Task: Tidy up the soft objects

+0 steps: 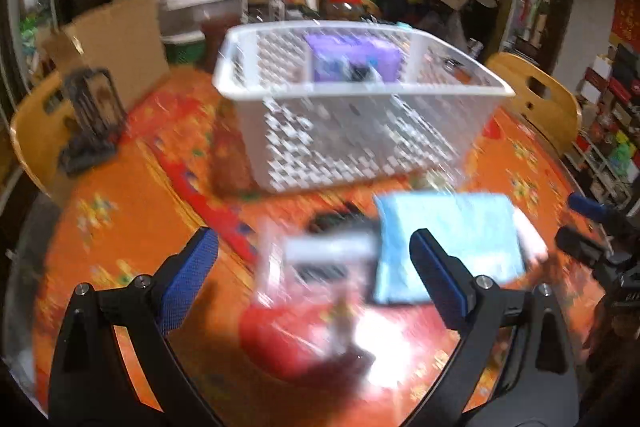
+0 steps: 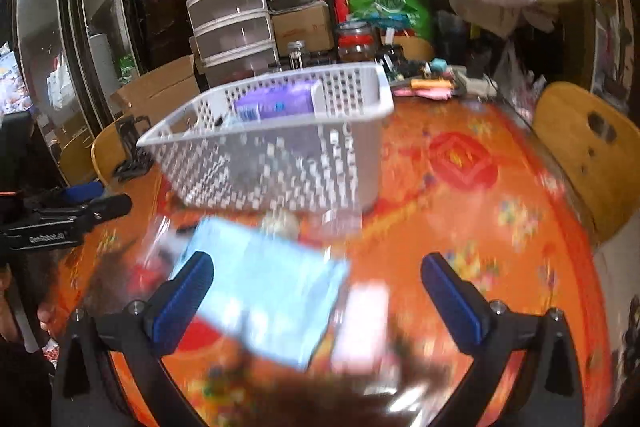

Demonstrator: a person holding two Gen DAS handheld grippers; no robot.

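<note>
A white perforated basket point(image 1: 360, 143) stands on the orange table and holds a purple pack point(image 1: 352, 61); it also shows in the right wrist view point(image 2: 280, 163) with the purple pack point(image 2: 276, 103). A light blue soft pack point(image 1: 448, 243) lies in front of the basket, beside a clear-wrapped pack point(image 1: 324, 267). My left gripper point(image 1: 312, 251) is open above these, empty. My right gripper point(image 2: 316, 279) is open over the blue pack point(image 2: 264, 291), with a pink pack point(image 2: 364, 323) beside it. Both views are blurred.
Wooden chairs point(image 1: 536, 95) stand around the table point(image 2: 500, 211). A black stand point(image 1: 92, 119) sits at the table's left. Plastic drawers point(image 2: 228, 15), boxes, jars and bags crowd the back. The right gripper shows at the left view's right edge point(image 1: 592, 223).
</note>
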